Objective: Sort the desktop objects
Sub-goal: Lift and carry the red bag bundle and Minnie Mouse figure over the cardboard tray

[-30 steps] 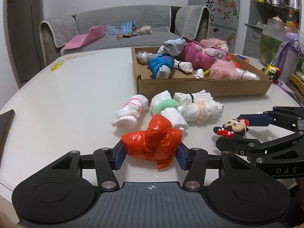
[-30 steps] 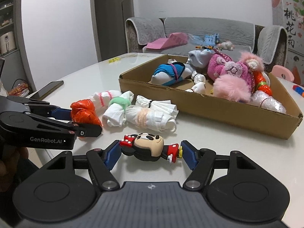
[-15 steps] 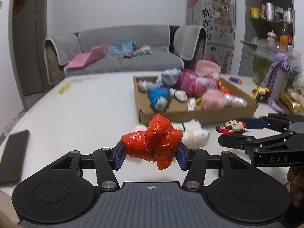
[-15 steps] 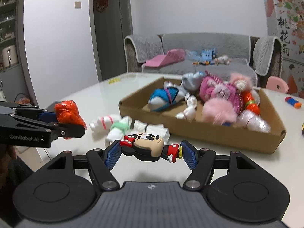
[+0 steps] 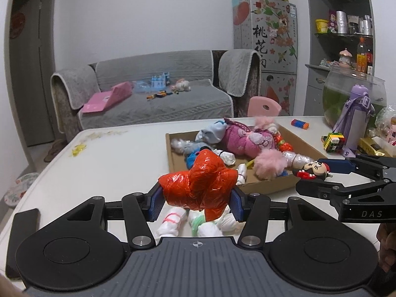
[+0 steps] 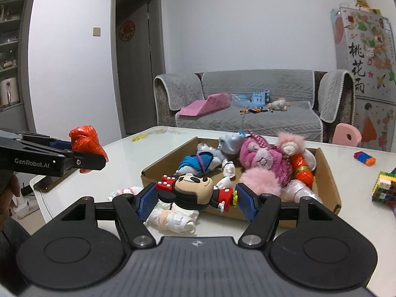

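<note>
You've lifted both grippers off the white tabletop (image 5: 111, 163) — left gripper (image 5: 196, 201) clamps the crumpled red plastic bundle (image 5: 200, 188), right gripper (image 6: 196, 201) clamps the rubbery cartoon mouse figure (image 6: 195, 190) — above the shallow cardboard box (image 6: 329, 173).

bundle (image 5: 200, 185): showing glossy orange-red; creased plastic sheen
mouse toy (image 6: 195, 190): wearing a red bow with white dots; tan face; black ears; red dress; yellow shoes
pads (image 5: 156, 204): showing blue, ribbed; the arms behind them looking black
box (image 6: 331, 173): showing plain brown cardboard
plush (image 6: 262, 158): showing magenta-pink with a pale pink fluffy part
sock rolls (image 5: 170, 225): showing white; one banded pink, one banded green
table (image 5: 111, 158): looking glossy white
sofa (image 5: 153, 91): wearing grey quilted covers with white trim
bottle (image 5: 356, 121): showing lilac
fridge (image 6: 363, 61): carrying pink blossom decals and black characters
</note>
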{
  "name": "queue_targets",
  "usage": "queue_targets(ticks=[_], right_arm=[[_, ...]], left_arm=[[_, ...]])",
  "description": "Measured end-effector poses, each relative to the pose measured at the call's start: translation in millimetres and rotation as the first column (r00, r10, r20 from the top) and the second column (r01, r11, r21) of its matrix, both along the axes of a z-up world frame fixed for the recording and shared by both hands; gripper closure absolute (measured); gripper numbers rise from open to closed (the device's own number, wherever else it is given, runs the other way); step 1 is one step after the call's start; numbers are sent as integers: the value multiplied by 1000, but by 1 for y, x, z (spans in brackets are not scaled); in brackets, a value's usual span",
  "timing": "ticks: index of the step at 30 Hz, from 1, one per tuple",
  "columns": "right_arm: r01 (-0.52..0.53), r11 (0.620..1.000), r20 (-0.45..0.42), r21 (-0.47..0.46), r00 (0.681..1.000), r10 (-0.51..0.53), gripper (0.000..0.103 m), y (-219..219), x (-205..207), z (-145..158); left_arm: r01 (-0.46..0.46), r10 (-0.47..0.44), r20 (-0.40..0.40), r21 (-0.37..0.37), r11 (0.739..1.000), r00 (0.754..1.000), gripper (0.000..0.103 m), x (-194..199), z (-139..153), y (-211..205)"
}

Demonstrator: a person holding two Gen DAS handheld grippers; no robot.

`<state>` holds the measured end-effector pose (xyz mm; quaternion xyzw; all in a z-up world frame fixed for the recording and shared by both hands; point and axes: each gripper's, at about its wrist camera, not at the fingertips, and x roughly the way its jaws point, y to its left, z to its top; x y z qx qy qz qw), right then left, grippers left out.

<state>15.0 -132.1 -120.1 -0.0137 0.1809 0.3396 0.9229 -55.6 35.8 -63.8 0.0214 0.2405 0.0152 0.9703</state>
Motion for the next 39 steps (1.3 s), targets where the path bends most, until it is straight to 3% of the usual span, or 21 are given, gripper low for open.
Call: queue_targets(ticks=[15, 26, 39], right_arm=[[3, 1000, 22, 21, 1000, -4, 38, -9, 19, 9], [48, 997, 50, 68, 997, -51, 38, -32, 58, 32], [12, 999, 34, 51, 999, -14, 38, -27, 98, 24]], left_arm=[[40, -39, -22, 25, 999, 999, 43, 45, -4, -11], [37, -36, -28, 35, 999, 999, 43, 97, -11, -5], [26, -24, -43, 46, 999, 999, 43, 158, -30, 5]])
